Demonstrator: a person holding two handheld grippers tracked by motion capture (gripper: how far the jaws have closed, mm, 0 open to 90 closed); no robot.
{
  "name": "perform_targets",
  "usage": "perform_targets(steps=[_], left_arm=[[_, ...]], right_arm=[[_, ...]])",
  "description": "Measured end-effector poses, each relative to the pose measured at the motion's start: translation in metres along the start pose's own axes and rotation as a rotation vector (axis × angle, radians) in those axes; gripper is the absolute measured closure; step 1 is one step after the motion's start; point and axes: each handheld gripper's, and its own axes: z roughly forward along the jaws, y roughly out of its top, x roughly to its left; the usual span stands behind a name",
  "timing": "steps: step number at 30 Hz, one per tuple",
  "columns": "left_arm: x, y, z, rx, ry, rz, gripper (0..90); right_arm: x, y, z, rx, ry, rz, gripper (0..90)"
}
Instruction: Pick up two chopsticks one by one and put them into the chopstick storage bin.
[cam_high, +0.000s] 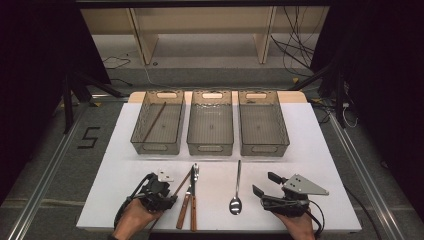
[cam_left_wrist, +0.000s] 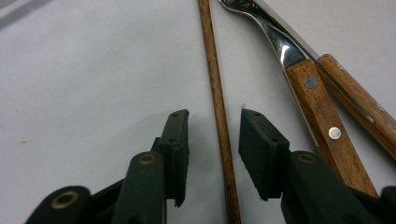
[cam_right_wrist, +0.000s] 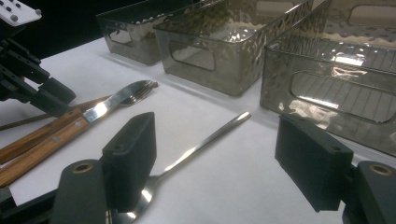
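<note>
High view shows your white table (cam_high: 310, 150) carrying three smoked, see-through bins in a row across its far half: the left bin (cam_high: 158, 121) holds one thin wooden stick (cam_high: 154, 122) lying slantwise along its floor, while the middle bin (cam_high: 211, 122) and the right bin (cam_high: 262, 122) have nothing visible inside. Nearer you, count four loose pieces: two wooden-handled utensils (cam_high: 190, 200) lying side by side with handles toward you, one slim chopstick (cam_left_wrist: 218, 107) lying just left of them, and one metal spoon (cam_high: 236, 192) lying well to their right, bowl toward you. You hold two grippers, one in each hand. Your left gripper (cam_high: 170, 197) sits low at the near edge, angled toward the utensils; in the left gripper view its jaws straddle the chopstick, one pad on each side, narrow but with a sliver of table visible between each pad and the wood, so nothing is clamped yet. The nearer riveted handle (cam_left_wrist: 322, 121) lies just right of the right pad. Your right gripper (cam_high: 264, 184) rests near the table's right front, pointing left toward the spoon, jaws spread wide with nothing between them; in the right gripper view the spoon's bowl lies close beside its left jaw.
</note>
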Motion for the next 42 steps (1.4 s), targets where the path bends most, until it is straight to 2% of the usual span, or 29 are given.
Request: perform_targets(steps=[5, 11, 17, 22, 32, 42], left_arm=[[-0.001, 0.0, 0.0, -0.003, 0.005, 0.013, 69.9], [0.007, -0.002, 0.0, -0.014, -0.005, -0.026, 83.0], [0.013, -0.003, 0.0, -0.028, -0.044, -0.063, 84.1], [0.015, -0.003, 0.001, -0.036, -0.046, -0.082, 84.7], [0.026, -0.006, -0.001, -0.055, -0.039, -0.09, 84.9], [0.033, -0.006, -0.014, -0.083, -0.039, -0.086, 84.9]], right_arm=[[0.0, 0.0, 0.0, 0.0, -0.001, 0.0, 29.8], [0.0, 0.0, -0.001, 0.0, -0.001, 0.003, 29.8], [0.0, 0.0, 0.0, 0.001, 0.0, -0.002, 29.8], [0.0, 0.0, 0.0, 0.003, 0.0, -0.002, 29.8], [0.001, 0.0, 0.0, 0.004, 0.0, -0.005, 29.8], [0.001, 0.0, 0.0, 0.004, 0.002, -0.007, 29.8]])
